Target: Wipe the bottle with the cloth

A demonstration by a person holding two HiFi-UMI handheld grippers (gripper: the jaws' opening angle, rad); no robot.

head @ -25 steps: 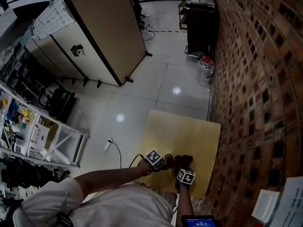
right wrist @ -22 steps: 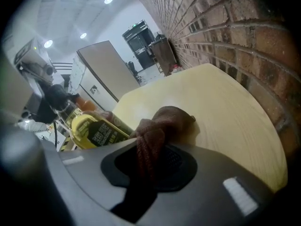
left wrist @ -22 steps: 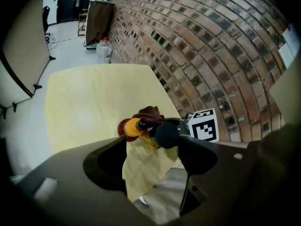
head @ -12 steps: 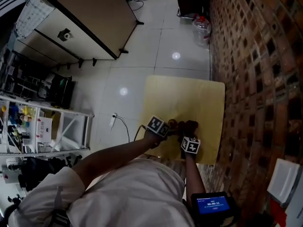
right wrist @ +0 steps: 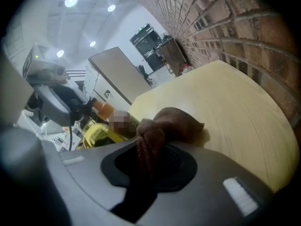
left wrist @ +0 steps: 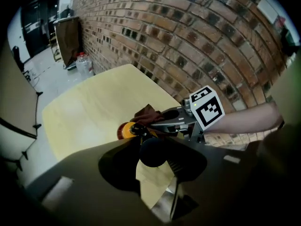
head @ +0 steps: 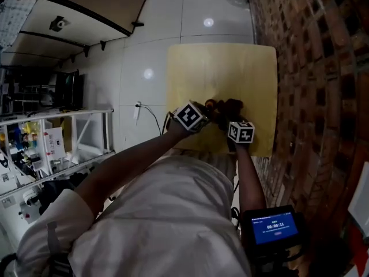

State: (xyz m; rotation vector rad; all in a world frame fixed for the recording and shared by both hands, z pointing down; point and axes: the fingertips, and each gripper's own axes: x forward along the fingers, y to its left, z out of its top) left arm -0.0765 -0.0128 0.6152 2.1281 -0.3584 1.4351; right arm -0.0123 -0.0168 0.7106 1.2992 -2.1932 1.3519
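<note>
The left gripper [head: 199,111] has just closed and is clamped on the yellow bottle [right wrist: 99,132], near the front edge of the tabletop [head: 219,68]. The right gripper [right wrist: 150,154] pinches the brown cloth [right wrist: 174,121], just beside the bottle's right side, so it is nearest for wiping.

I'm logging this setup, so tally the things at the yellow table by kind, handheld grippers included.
Yellow bottle: 1
Brown cloth: 1
Grippers: 2 (left gripper, right gripper)
Total: 4
</note>
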